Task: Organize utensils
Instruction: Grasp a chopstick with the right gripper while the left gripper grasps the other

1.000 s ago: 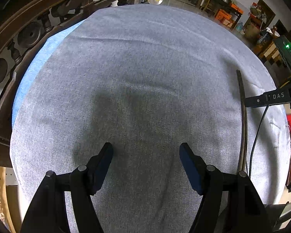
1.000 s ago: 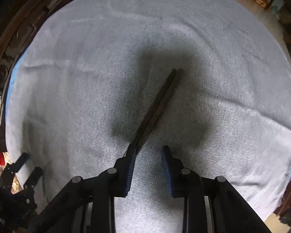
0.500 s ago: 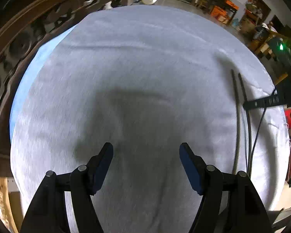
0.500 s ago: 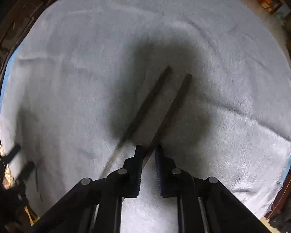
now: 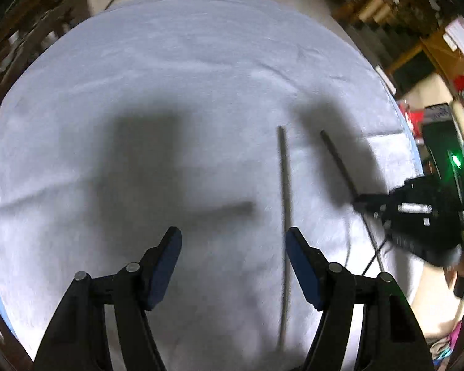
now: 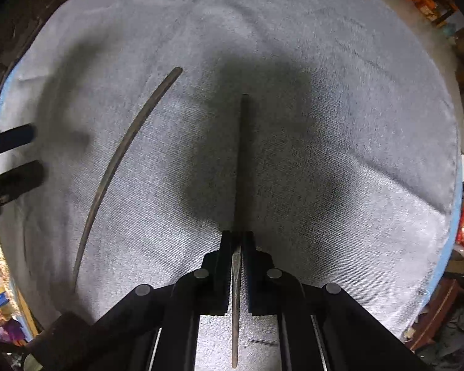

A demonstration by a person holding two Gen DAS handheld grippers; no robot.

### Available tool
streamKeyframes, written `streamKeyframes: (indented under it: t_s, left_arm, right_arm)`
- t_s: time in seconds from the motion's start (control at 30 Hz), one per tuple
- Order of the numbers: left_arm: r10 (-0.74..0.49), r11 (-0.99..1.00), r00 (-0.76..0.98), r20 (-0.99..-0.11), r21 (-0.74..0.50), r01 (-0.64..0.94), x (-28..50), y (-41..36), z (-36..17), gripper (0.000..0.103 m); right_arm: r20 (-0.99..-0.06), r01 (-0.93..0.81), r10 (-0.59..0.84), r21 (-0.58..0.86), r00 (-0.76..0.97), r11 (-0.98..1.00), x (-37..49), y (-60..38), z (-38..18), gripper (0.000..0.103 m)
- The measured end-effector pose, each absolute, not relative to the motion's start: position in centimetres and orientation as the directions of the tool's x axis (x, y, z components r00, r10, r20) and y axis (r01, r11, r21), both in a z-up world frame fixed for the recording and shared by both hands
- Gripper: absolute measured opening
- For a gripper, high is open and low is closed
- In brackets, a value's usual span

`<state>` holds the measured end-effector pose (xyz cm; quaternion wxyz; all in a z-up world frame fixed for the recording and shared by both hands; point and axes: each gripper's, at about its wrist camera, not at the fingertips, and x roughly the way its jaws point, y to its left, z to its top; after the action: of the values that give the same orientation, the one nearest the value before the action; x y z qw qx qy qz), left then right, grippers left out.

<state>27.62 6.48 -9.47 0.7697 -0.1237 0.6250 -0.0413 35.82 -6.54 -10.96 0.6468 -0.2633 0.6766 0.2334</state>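
Right tool (image 6: 237,241): clamped on one dark chopstick (image 6: 243,154), gripped toward its thin end; thick end points away over the grey cloth (image 6: 340,99), thin tip runs back under the camera.
Held chopstick, height: appears lifted just off the cloth, judging by the shadow beneath; contact cannot be ruled out.
Left tool (image 5: 233,247): spread wide, holding nothing, hovering over the bench (image 5: 170,61).
Second chopstick (image 5: 284,216): lying flat on the cloth, loose, just beside the left tool's right-hand finger (image 5: 300,262); seen in the right view as a curved dark line (image 6: 120,160) left of the held one.
Spacing: the two sticks apart, not parallel, thick ends splayed.
Done: one stick secured.
Left: probably laying it alongside its mate, ends aligned; no holder or tray visible.
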Motion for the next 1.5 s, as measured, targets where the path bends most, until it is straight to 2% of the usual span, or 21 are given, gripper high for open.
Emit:
streamKeyframes:
  t_s: [0.13,0.3,0.33,0.37,0.4,0.47,0.6,0.93,1.13,1.3,1.5]
  left_arm:
    - [-0.208,0.974,0.141,-0.968,-0.219,-0.065,31.0,3.9,-10.5,0.06]
    - [-0.199,0.977,0.088,-0.976,-0.204,-0.054,32.6,1.3,-11.4,0.057]
    - [-0.19,0.98,0.075,-0.979,-0.194,-0.048,32.6,0.9,-11.6,0.045]
    - [-0.177,0.983,0.049,-0.983,-0.179,-0.043,32.7,0.4,-12.0,0.025]
    - [-0.147,0.988,0.054,-0.988,-0.149,-0.04,32.7,0.1,-12.0,0.022]
    - [-0.117,0.993,0.033,-0.993,-0.118,-0.026,32.5,-0.1,-12.1,0.007]
    - [-0.136,0.991,-0.021,-0.99,-0.137,0.013,31.2,0.6,-12.4,0.006]
    - [-0.06,0.997,-0.13,-0.99,-0.066,0.043,27.2,3.6,-12.7,0.006]
    - [-0.036,0.998,-0.136,-0.99,-0.044,0.055,27.4,2.4,-12.7,0.006]
    - [-0.052,0.997,-0.127,-0.991,-0.058,0.044,25.6,3.2,-11.9,0.006]
    - [-0.068,0.997,-0.083,-0.994,-0.07,0.02,24.3,3.5,-11.3,0.006]
  right_arm:
    - [-0.999,-0.65,-0.018,0.014,-0.043,0.76,37.5,-8.1,-10.8,0.009]
    - [-0.998,-0.643,0.009,0.046,-0.061,0.764,37.8,-9.6,-10.7,0.008]
    - [-0.998,-0.641,0.016,0.053,-0.064,0.765,38.0,-9.8,-10.7,0.008]
    - [-0.998,-0.642,0.017,0.055,-0.065,0.765,37.8,-9.7,-10.8,0.008]
    - [-0.998,-0.642,0.017,0.055,-0.064,0.765,37.9,-9.9,-10.6,0.008]
    - [-0.998,-0.645,0.013,0.049,-0.06,0.763,38.2,-10.1,-10.1,0.008]
    - [-0.999,-0.642,0.012,0.043,-0.053,0.765,37.1,-9.7,-10.0,0.009]
    - [-0.992,-0.636,-0.046,0.042,-0.12,0.771,35.8,-9.8,-10.5,0.008]
    - [-0.983,-0.58,-0.072,0.041,-0.171,0.813,38.1,-9.0,-10.8,0.011]
    - [-0.981,-0.612,-0.145,-0.035,-0.131,0.79,38.5,-7.3,-11.0,0.012]
    - [-0.985,-0.603,-0.135,-0.044,-0.107,0.797,37.8,-6.9,-10.6,0.008]
